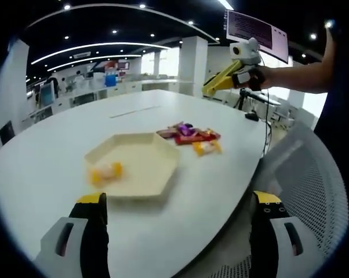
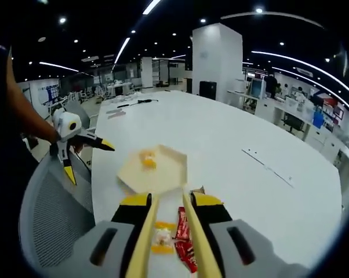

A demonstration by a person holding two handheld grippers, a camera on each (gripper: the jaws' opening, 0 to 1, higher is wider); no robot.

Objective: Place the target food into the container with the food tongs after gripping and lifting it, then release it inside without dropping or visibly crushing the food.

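A cream hexagonal tray (image 1: 141,152) sits on the white table with one yellow-wrapped candy (image 1: 105,172) in it. To its right lies a small pile of wrapped candies (image 1: 188,132) and a separate yellow candy (image 1: 207,147). My left gripper (image 1: 179,202) is open and empty, hovering near the table edge in front of the tray. My right gripper (image 2: 170,200) is shut on the food tongs (image 2: 145,231), whose arms stand apart above a yellow candy (image 2: 162,237), with red candies (image 2: 184,243) beside it. Just beyond the tong tips is the tray (image 2: 163,174). A hand holds the right gripper (image 1: 221,81) high.
A grey mesh chair (image 1: 313,191) stands at the table's near edge, also seen as the chair (image 2: 53,214) under my left gripper (image 2: 88,160). Cables and small items (image 2: 131,104) lie at the table's far end. An open office with desks and pillars lies behind.
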